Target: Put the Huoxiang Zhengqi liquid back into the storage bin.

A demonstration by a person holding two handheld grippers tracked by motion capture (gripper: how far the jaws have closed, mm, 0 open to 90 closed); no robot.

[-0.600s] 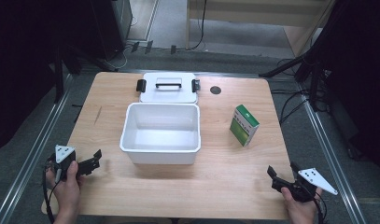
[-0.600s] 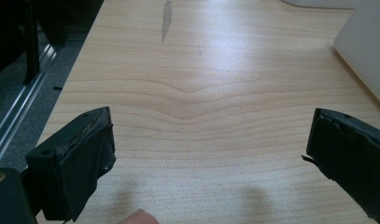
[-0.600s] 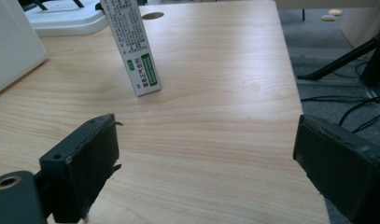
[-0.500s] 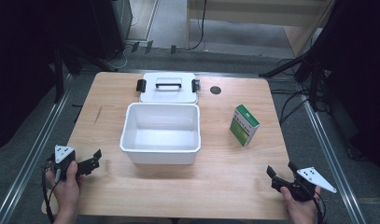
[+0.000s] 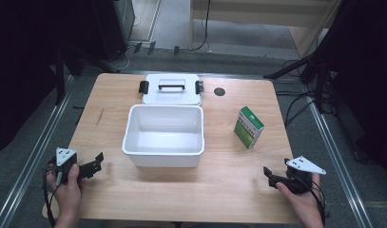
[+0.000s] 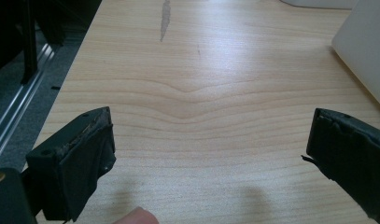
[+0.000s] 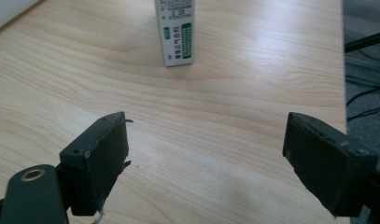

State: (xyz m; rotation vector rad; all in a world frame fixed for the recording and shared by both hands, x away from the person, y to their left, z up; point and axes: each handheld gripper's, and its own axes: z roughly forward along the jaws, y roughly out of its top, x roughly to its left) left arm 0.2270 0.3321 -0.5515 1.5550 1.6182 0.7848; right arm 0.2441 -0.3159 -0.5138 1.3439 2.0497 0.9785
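Note:
An open white bin (image 5: pixel 163 154) stands empty at the middle of the wooden table, and its lid (image 5: pixel 171 89) with a black handle and clips lies flat just behind it. To the right of the bin a green and white carton (image 5: pixel 248 127) stands upright. My left gripper (image 5: pixel 96 164) is open near the front left corner and points toward the bin. In the left gripper view its jaws (image 6: pixel 211 149) are wide apart over bare wood, with the bin wall (image 6: pixel 365 60) at the right. My right gripper (image 5: pixel 269 176) is open at the front right. The right gripper view has the carton (image 7: pixel 174 30) ahead of the empty gripper (image 7: pixel 206 149).
A small black round cap (image 5: pixel 219 91) sits in the table behind the carton. Metal rails run along both sides of the table, and cables lie on the floor at the right. Bare wood stretches across the front between my two hands.
My right gripper has edged slightly left and forward. The left gripper, the bin, the lid and the carton stay where they were.

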